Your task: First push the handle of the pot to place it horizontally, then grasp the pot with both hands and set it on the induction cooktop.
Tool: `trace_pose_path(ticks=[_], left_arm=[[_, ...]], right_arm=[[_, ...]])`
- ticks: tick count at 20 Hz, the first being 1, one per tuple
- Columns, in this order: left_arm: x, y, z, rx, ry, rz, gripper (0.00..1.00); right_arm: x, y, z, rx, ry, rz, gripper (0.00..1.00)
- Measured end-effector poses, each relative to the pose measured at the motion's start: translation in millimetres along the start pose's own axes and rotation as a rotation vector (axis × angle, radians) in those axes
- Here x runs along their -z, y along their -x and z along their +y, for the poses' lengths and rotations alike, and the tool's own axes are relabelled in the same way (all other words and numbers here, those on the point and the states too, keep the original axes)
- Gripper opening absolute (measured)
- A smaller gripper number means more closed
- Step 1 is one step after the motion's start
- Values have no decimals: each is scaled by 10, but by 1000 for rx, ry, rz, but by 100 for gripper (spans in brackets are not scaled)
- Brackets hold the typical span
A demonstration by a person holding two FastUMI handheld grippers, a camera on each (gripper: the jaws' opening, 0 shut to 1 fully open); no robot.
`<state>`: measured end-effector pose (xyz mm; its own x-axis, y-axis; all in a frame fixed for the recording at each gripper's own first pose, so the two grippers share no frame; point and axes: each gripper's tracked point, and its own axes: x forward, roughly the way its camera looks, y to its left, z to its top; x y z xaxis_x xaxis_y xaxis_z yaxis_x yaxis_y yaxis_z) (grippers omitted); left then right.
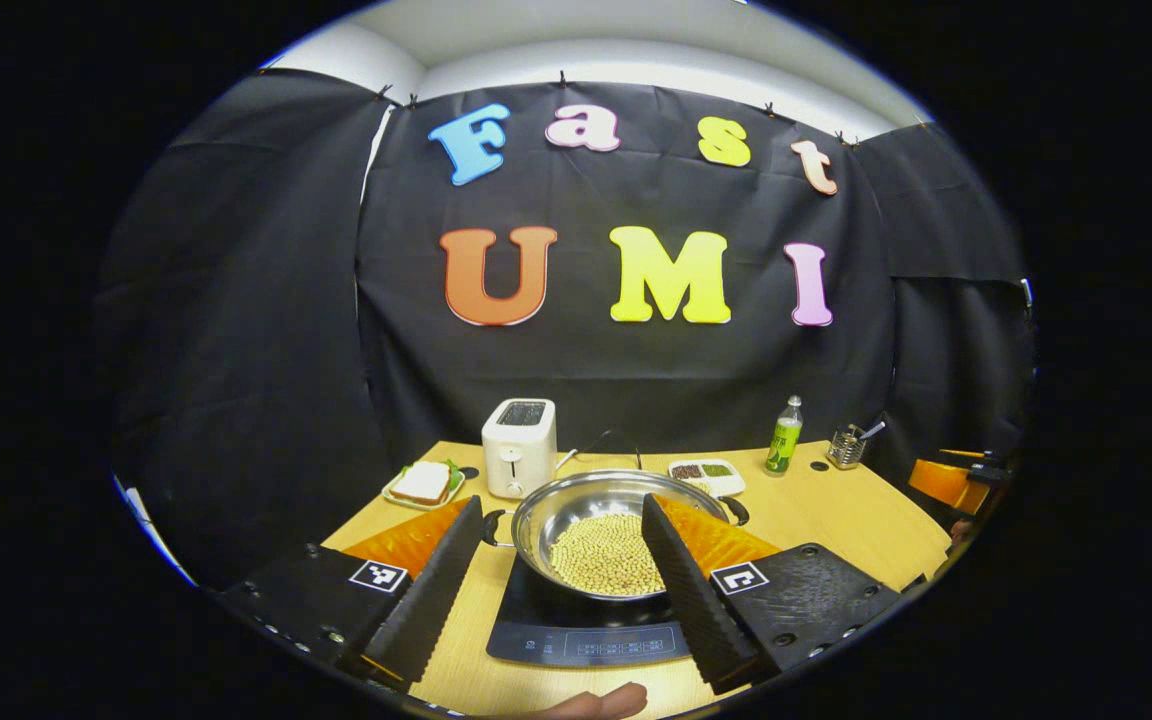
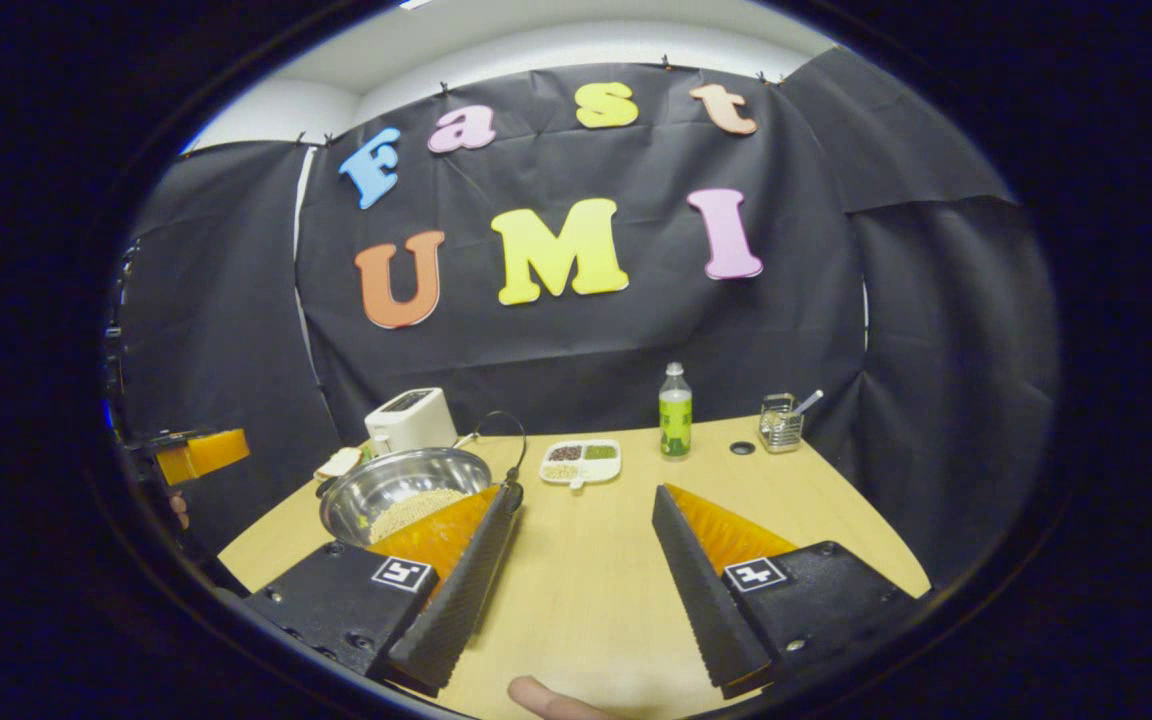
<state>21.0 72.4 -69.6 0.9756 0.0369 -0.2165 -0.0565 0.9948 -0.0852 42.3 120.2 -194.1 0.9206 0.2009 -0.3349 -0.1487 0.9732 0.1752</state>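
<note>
A steel pot holding pale beans sits on the black induction cooktop, with one small dark handle at each side. My left gripper stands open above the near side of the pot, nothing between its fingers. In the right gripper view the same pot lies at the far left, behind my left finger. My right gripper is open over bare table to the right of the pot. The other gripper appears at the far left edge.
At the back of the wooden table stand a white toaster, a sandwich plate, a divided snack tray, a green bottle and a wire holder. A fingertip peeks in at the bottom.
</note>
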Motion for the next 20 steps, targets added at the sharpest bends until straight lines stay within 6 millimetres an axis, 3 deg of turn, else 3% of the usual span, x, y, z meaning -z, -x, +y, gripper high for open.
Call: trace_pose_path(ticks=[10, 14, 17, 20], left_arm=[[-532, 687, -345, -24, -65, -219, 93], [-566, 900, -435, -45, -90, -276, 94], [-499, 1047, -594, -33, -115, -278, 94], [-406, 1064, -640, -56, -133, -234, 95]], right_arm=[[-549, 882, -657, 143, 35, -194, 92], [-696, 1211, -768, 197, 89, -265, 90], [-811, 1329, -882, 239, 118, -307, 92], [-804, 1405, -862, 239, 106, -308, 91]])
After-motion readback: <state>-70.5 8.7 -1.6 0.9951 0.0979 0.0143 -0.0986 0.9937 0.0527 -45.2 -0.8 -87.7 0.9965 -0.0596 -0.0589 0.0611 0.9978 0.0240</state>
